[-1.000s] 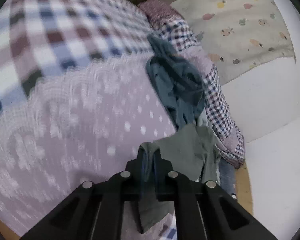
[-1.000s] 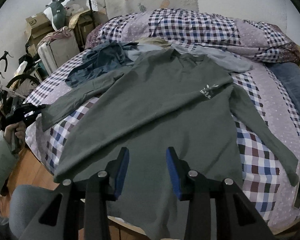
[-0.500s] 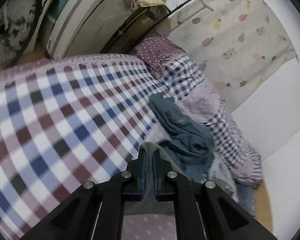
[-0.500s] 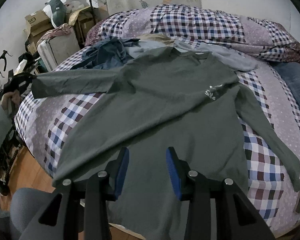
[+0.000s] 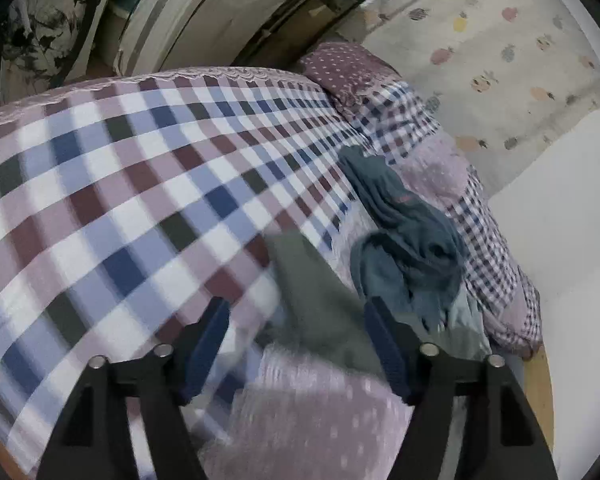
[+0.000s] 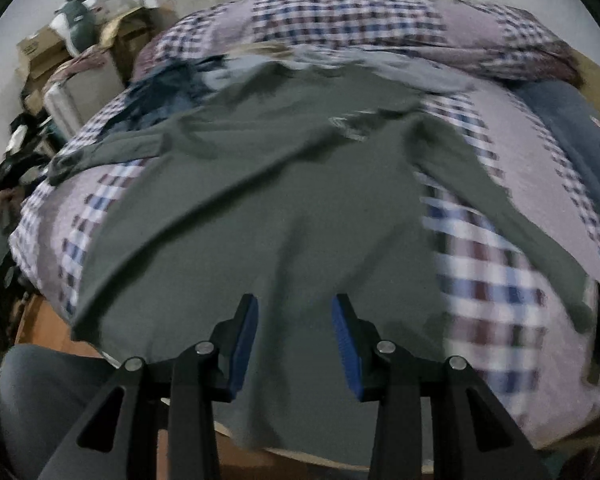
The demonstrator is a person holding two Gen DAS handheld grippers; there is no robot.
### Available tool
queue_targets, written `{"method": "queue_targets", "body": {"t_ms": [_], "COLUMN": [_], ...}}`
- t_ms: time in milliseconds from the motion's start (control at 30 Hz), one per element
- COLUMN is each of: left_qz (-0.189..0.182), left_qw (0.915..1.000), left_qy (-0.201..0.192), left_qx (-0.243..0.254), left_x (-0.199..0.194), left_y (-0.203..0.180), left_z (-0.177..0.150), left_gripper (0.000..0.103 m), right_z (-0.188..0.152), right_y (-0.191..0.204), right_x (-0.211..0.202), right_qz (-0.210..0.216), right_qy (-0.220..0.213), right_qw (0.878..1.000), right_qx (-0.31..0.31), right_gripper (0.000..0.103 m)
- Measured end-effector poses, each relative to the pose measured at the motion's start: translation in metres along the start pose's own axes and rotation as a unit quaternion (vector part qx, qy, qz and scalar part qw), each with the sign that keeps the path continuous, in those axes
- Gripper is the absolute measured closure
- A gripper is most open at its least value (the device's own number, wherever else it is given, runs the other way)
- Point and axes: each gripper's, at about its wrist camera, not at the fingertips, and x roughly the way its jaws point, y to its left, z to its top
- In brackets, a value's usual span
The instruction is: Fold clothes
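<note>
Both black grippers (image 5: pixel 298 336) (image 6: pixel 295 336) carry blue finger pads and silver screws.

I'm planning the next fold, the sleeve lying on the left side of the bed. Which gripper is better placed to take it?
Left, probably. The left gripper, jaws open, has the end of the grey-green long-sleeved shirt's sleeve right between them. The right gripper, also open, hangs over the shirt's hem, far from that sleeve.

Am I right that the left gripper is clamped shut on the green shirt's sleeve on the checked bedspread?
Not quite: the left gripper is open, as the left wrist view shows. The green shirt's sleeve lies loose between its fingers on the checked bedspread.
</note>
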Motion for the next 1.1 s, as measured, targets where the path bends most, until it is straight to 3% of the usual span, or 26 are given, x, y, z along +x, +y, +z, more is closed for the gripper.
{"method": "queue_targets", "body": {"t_ms": [100, 167, 300, 400, 533, 767, 867, 900, 933, 967, 1000, 1033, 1100], "left_qz": [-0.01, -0.018, -0.033, -0.044, -0.057, 0.0, 0.017, 0.025, 0.039, 0.052, 0.062, 0.076, 0.086], "left_qw": [0.9993, 0.9954, 0.9778, 0.9559, 0.9163, 0.8617, 0.847, 0.8437, 0.8424, 0.8411, 0.8411, 0.8406, 0.8411], "left_qy": [0.018, 0.053, 0.123, 0.174, 0.239, 0.326, 0.34, 0.343, 0.345, 0.348, 0.352, 0.355, 0.357], "left_qx": [0.032, 0.077, 0.167, 0.233, 0.316, 0.389, 0.408, 0.412, 0.412, 0.411, 0.406, 0.402, 0.397], "left_x": [-0.029, -0.03, -0.03, -0.031, -0.03, 0.001, 0.009, 0.012, 0.016, 0.021, 0.024, 0.026, 0.025], "left_y": [-0.011, -0.037, -0.087, -0.124, -0.173, -0.197, -0.203, -0.204, -0.203, -0.201, -0.199, -0.196, -0.193], "left_z": [-0.033, -0.072, -0.151, -0.21, -0.287, -0.361, -0.374, -0.377, -0.379, -0.38, -0.38, -0.38, -0.379], "left_gripper": [0.026, 0.026, 0.025, 0.025, 0.025, 0.025, 0.025, 0.025, 0.028, 0.032, 0.052, 0.079, 0.097], "right_z": [-0.017, -0.028, -0.053, -0.068, -0.085, -0.091, -0.09, -0.091, -0.092, -0.093, -0.093, -0.094, -0.093], "right_y": [-0.04, -0.058, -0.082, -0.09, -0.1, -0.1, -0.095, -0.094, -0.093, -0.093, -0.093, -0.092, -0.091], "right_x": [-0.015, -0.02, -0.019, -0.008, 0.011, 0.034, 0.038, 0.041, 0.043, 0.043, 0.044, 0.042, 0.035], "right_qz": [-0.014, -0.014, -0.012, -0.002, 0.009, 0.024, 0.02, 0.017, 0.012, 0.008, 0.005, 0.002, -0.003], "right_qy": [0.009, 0.019, 0.043, 0.056, 0.074, 0.088, 0.097, 0.102, 0.107, 0.109, 0.111, 0.112, 0.115], "right_qw": [1.0, 0.999, 0.998, 0.998, 0.997, 0.996, 0.995, 0.995, 0.994, 0.994, 0.994, 0.994, 0.993], "right_qx": [0.026, 0.035, 0.038, 0.036, 0.031, 0.018, 0.002, -0.002, -0.005, -0.007, -0.01, -0.012, -0.018], "right_gripper": [0.061, 0.061, 0.061, 0.061, 0.061, 0.061, 0.066, 0.074, 0.09, 0.097, 0.1, 0.101, 0.102]}}
